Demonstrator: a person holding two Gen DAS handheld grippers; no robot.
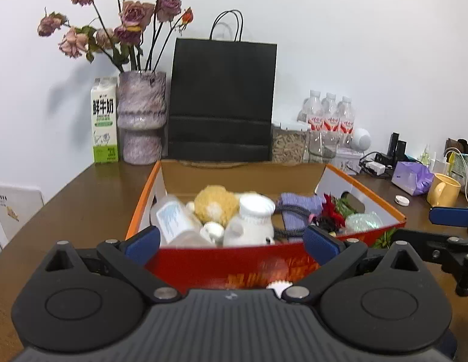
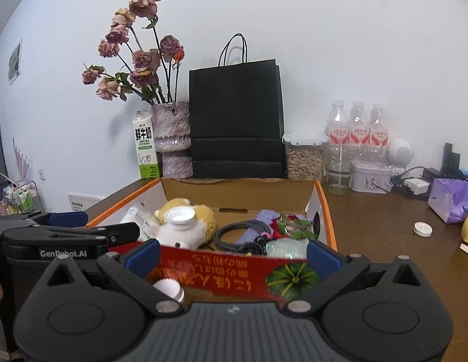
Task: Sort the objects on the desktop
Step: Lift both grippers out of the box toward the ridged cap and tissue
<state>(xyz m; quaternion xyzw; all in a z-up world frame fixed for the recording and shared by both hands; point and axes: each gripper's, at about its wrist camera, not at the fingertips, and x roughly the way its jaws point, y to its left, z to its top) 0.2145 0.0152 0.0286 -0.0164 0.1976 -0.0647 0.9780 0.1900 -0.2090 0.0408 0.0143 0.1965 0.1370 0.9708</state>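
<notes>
While I hold both tongs, left tongs [image 1: 232, 241] and right tongs [image 2: 233, 255], spread and gripping nothing, the filled box [image 2: 222, 274] sits just ahead on the surface [image 2: 382, 241]; a white cap [image 2: 169, 289], perhaps a lid, lies before it, black bag [image 2: 235, 120] and 3 bottles [image 2: 357, 125] behind.

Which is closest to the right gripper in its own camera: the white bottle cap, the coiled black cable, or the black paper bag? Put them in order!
From the right gripper:
1. White bottle cap, on the table before the box, lower left.
2. Coiled black cable, inside the box, middle.
3. Black paper bag, behind the box, by the wall.
</notes>
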